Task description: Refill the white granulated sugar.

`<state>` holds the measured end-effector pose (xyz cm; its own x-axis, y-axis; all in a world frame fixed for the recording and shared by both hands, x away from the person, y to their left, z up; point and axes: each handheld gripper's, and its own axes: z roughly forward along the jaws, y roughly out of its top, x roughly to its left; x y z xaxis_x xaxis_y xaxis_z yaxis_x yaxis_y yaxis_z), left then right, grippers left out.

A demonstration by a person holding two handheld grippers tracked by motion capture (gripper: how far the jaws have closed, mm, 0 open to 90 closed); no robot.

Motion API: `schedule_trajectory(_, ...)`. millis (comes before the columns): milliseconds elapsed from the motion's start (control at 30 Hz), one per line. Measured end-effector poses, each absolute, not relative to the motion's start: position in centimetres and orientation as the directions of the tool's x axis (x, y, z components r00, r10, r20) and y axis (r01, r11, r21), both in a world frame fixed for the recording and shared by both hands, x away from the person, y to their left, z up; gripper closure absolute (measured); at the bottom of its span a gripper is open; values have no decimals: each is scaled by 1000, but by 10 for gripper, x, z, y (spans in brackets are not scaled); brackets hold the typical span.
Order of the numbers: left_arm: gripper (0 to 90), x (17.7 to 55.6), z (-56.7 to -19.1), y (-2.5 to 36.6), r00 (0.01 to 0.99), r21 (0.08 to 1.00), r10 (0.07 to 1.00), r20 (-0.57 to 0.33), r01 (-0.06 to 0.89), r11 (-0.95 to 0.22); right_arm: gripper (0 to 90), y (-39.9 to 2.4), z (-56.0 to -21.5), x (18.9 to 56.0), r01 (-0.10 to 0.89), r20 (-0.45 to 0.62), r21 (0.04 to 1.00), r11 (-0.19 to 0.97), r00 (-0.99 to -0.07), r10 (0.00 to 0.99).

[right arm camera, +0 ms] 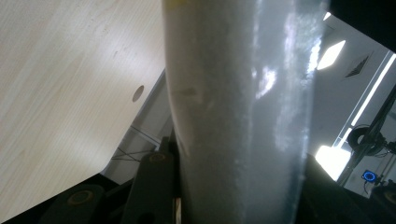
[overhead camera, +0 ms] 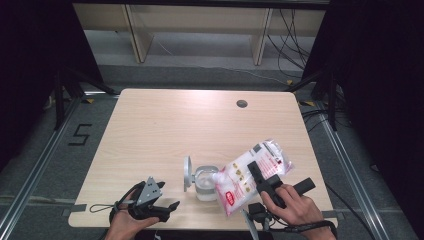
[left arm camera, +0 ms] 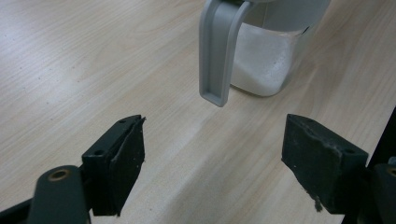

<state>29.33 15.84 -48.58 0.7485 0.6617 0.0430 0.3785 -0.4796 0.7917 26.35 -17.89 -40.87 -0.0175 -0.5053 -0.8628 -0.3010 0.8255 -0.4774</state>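
A clear container (overhead camera: 203,184) with white grains in its bottom stands near the table's front edge, its grey lid (overhead camera: 187,173) flipped open to the left. My right gripper (overhead camera: 255,170) is shut on a clear bag of white grains (overhead camera: 240,181) with a red label. The bag is tilted, its lower left corner at the container's mouth. In the right gripper view the bag (right arm camera: 238,93) sits between the jaws. My left gripper (overhead camera: 169,207) rests open at the front edge, left of the container. In its own view the left gripper (left arm camera: 212,149) faces the container (left arm camera: 266,60) and the lid (left arm camera: 217,51).
The light wooden table (overhead camera: 175,130) has a round cable hole (overhead camera: 242,103) at the back right. Black frames and curtains stand on both sides, and cables lie on the floor beyond the far edge.
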Motion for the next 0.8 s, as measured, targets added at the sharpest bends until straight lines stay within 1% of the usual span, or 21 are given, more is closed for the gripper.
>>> schedule_trajectory(33, 210, 293, -486, 158, 748, 792, 662, 43, 378, -479, 683, -180, -410, 263, -297, -873, -459, 837, -25, -488)
schedule_trajectory(100, 210, 294, -485, 159, 752, 788, 657, 55, 372, -492, 684, -178, -407, 264, -309, -851, -497, 811, -7, -525)
schedule_trajectory(200, 210, 293, -485, 159, 748, 789, 661, 55, 374, -488, 686, -179, -407, 263, -305, -857, -487, 818, -11, -515)
schedule_trajectory(267, 210, 293, -487, 157, 747, 805, 664, 30, 376, -460, 688, -179, -407, 263, -306, -859, -485, 819, -9, -512)
schedule_trajectory(333, 210, 294, -486, 158, 752, 803, 658, 41, 366, -470, 690, -179, -407, 263, -305, -860, -483, 820, -9, -510)
schedule_trajectory(367, 210, 293, -486, 158, 746, 795, 664, 45, 376, -476, 691, -178, -406, 264, -309, -850, -500, 809, -4, -527)
schedule_trajectory(400, 209, 293, -486, 159, 750, 792, 660, 49, 374, -483, 692, -179, -408, 263, -300, -864, -475, 827, -16, -502)
schedule_trajectory(500, 209, 293, -487, 159, 749, 800, 661, 40, 373, -471, 695, -178, -408, 262, -305, -865, -473, 827, -19, -501)
schedule_trajectory(533, 210, 293, -487, 158, 748, 800, 663, 41, 373, -471, 696, -179, -409, 262, -304, -873, -459, 835, -23, -488)
schedule_trajectory(800, 210, 293, -486, 159, 750, 793, 660, 45, 375, -481, 700, -179, -408, 263, -309, -865, -474, 825, -12, -502)
